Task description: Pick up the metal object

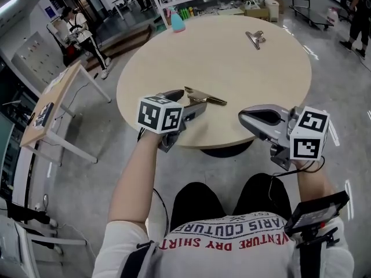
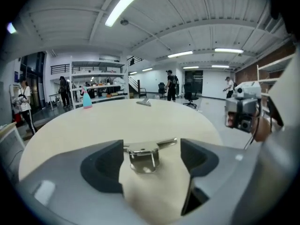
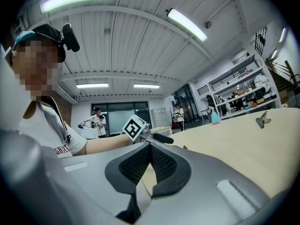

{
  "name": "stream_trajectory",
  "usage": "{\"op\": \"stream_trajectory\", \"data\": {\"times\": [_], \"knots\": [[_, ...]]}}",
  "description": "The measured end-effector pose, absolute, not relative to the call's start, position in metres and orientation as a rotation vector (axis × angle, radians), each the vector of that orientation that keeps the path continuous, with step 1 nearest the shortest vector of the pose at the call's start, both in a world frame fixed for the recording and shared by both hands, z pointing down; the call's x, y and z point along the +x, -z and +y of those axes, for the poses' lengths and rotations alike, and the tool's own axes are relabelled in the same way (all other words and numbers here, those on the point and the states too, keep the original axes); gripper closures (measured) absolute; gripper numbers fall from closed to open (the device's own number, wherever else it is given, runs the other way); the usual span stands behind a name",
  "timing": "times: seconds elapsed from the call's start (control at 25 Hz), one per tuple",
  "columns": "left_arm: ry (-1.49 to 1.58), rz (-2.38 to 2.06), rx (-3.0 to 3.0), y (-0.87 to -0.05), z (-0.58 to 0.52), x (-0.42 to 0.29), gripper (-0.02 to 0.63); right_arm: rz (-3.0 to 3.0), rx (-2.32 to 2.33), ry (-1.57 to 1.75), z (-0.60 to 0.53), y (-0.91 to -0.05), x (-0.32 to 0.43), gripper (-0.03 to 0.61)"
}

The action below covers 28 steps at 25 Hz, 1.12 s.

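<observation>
- Metal object first: a shiny silver spring clip with flat handles, lying flat on the round pale-wood counter, close to the near edge on the person's left side.
- Left gripper, grey plastic with dark foam pads, is lined up right on it. Its jaws stand wide apart, and its own view shows the clip sitting between the pad tips, one handle sticking out to the right.
- No contact that I can see: there is bare counter on either side of the clip's body, so it is framed, not gripped.
- Right gripper, the matching grey one, hangs at the near right edge of the counter, well apart from the clip. Its jaws are pressed together with nothing between them, so it looks like a bystander here.
- Far side of the counter: a second silver clip and a small teal bottle at the rim, neither in reach of either gripper.
- Progress, as I judge it: the approach is done and the alignment looks good. The squeeze and the lift are not yet done.
- What remains: bring the left jaws in on the clip's body, then raise it clear of the counter. It is thin, smooth metal lying low, so the pads may slide off if they bite too high.
</observation>
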<state>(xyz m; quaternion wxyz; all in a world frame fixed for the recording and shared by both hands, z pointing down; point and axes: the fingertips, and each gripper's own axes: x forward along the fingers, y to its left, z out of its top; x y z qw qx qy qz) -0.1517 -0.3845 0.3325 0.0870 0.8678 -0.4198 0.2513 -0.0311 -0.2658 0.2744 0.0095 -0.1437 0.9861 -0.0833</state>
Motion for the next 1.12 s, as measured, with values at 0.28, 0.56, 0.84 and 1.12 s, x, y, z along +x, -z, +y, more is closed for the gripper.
{"op": "stream_trajectory", "data": {"times": [0.28,0.56,0.84,1.12], "knots": [[-0.982,-1.213,2.392,-0.37,-0.413,-0.161,0.247,3.078,-0.455,0.27,-0.267,-0.271,-0.032,0.577],[-1.068,-1.188,2.336,-0.378,-0.421,-0.155,0.327,3.067,-0.472,0.283,-0.271,-0.274,-0.028,0.577],[-1.092,-1.185,2.372,-0.382,-0.419,-0.151,0.328,3.07,-0.485,0.28,-0.271,-0.282,-0.024,0.577],[-0.823,-1.277,2.628,-0.322,-0.387,-0.146,0.33,3.069,-0.519,0.261,-0.273,-0.28,-0.023,0.577]]}}
